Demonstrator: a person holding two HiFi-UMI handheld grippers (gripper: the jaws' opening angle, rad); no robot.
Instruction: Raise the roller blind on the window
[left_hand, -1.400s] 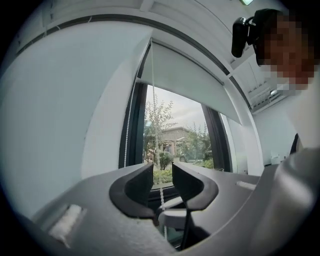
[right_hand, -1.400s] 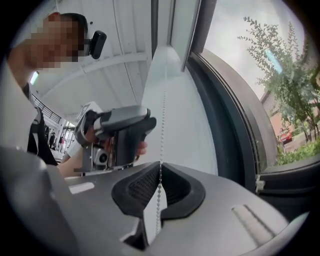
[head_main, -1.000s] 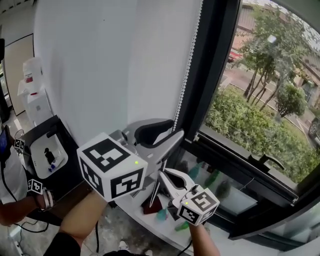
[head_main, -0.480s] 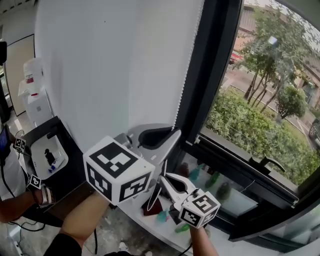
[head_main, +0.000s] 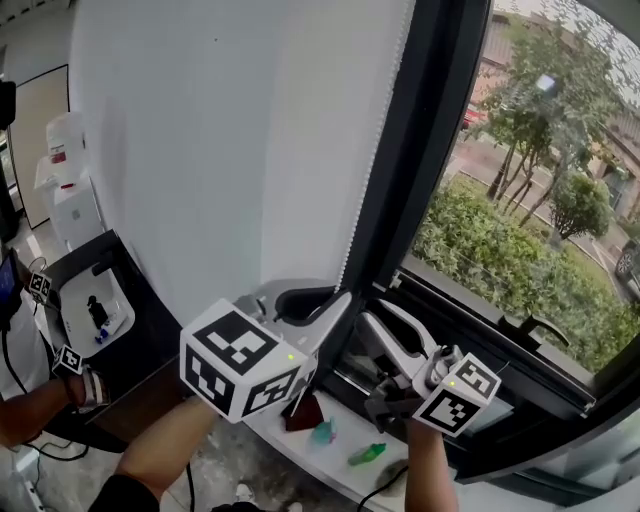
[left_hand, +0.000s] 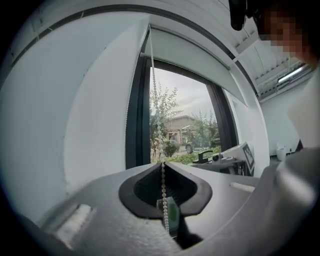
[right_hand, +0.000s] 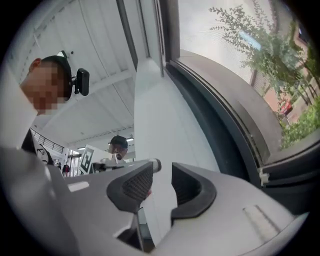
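A white roller blind (head_main: 230, 140) covers the left part of the window. Its white bead chain (head_main: 372, 170) hangs along the blind's right edge by the dark frame. My left gripper (head_main: 343, 292) is shut on the chain low down. In the left gripper view the bead chain (left_hand: 159, 130) runs straight down between the closed left gripper (left_hand: 163, 163) jaws. My right gripper (head_main: 378, 312) sits just right of the chain, pointing up. The right gripper (right_hand: 162, 175) jaws are opening with nothing between them; only the blind shows behind.
The dark window frame (head_main: 435, 150) stands right of the chain, with a window handle (head_main: 530, 322) further right. On the sill lie a red object (head_main: 303, 412) and a green bottle (head_main: 367, 453). Another person's arm (head_main: 40, 405) and a black table (head_main: 140, 340) are at the left.
My left gripper closed on the bead chain and drew it slightly down. My right gripper let go of the chain, opened, and swung up to the right.
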